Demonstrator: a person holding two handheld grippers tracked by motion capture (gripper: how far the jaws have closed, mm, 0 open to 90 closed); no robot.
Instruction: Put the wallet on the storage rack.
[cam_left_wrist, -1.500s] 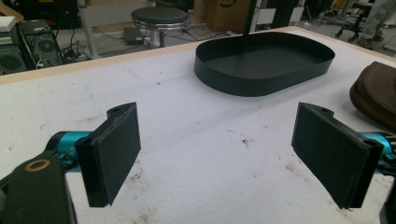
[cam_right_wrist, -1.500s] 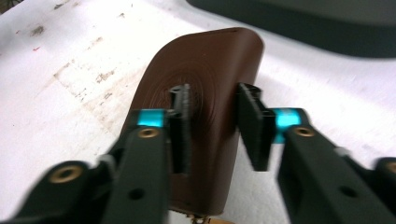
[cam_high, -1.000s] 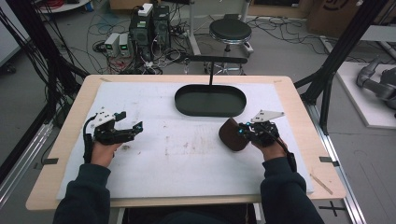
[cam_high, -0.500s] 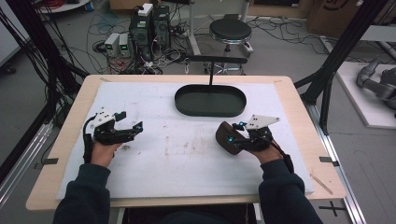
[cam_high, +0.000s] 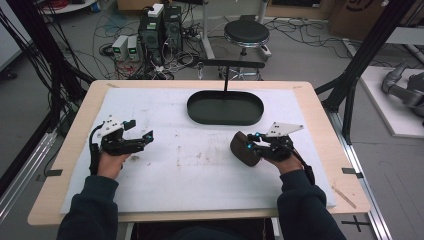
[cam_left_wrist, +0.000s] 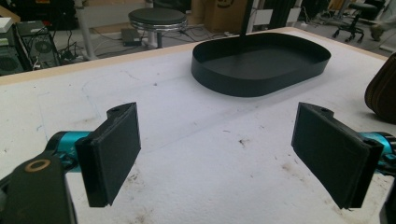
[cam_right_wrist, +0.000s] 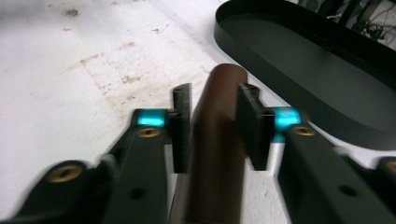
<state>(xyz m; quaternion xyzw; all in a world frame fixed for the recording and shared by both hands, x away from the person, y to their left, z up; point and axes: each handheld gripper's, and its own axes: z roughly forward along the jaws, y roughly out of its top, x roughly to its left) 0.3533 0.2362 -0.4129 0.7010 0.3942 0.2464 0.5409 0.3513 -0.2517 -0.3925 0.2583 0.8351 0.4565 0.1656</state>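
On the left the left gripper (cam_high: 145, 138) rests on the white mat (cam_high: 200, 175), jaws wide and empty; far centre sits the black oval tray (cam_high: 225, 107); on the right the right gripper (cam_right_wrist: 215, 123), jaws just closing, clamps a brown object (cam_high: 244, 148), its near end blurred and cut off in the right gripper view.

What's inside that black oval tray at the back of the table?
The black oval tray shows a bare dark floor in the high view, with nothing lying in it. In the left gripper view its near wall hides a strip of the floor just behind it.
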